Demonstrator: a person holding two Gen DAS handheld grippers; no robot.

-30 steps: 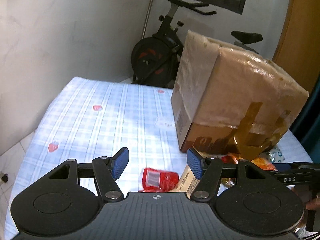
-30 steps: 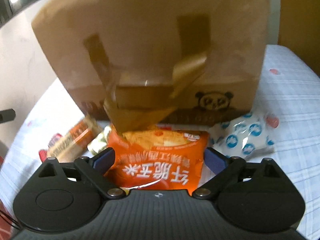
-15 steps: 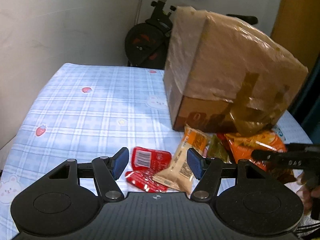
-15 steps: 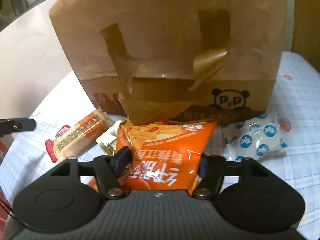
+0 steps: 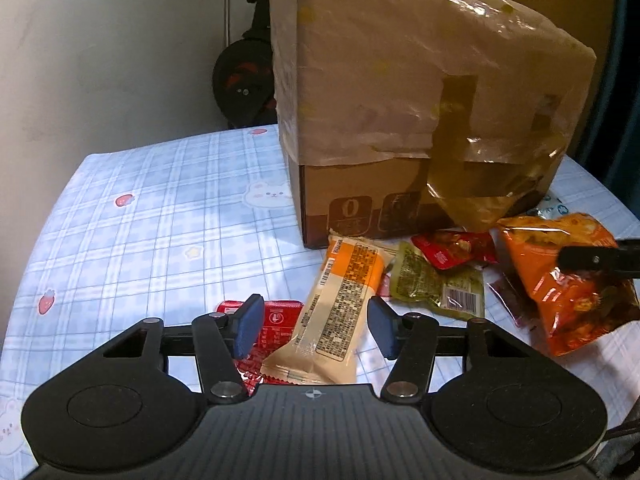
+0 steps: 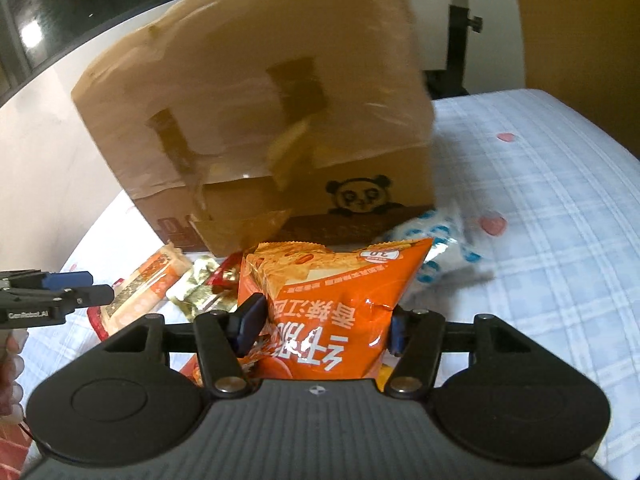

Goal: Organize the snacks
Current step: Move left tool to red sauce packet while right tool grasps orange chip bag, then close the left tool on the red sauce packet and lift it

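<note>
Right tongs (image 6: 324, 330) now closing on orange chip bag (image 6: 332, 300), pads pinching; left tongs (image 5: 314, 328) narrowing, spread around cream wrapper (image 5: 340, 304). Both pickups starting.

A room in a home is shown. A bed sheet (image 5: 168, 216) in pale blue check, printed with strawberries and rabbits, is spread across the lower half of both views. An exercise bike (image 5: 244, 80) is seen at the upper centre of the left wrist view, against a plain white wall (image 5: 100, 72). A taped cardboard box (image 5: 420, 92) is stood on the sheet, and snack packets (image 5: 348, 280) are scattered just in front of it. A dark window (image 6: 80, 4) is seen at the upper left of the right wrist view.
</note>
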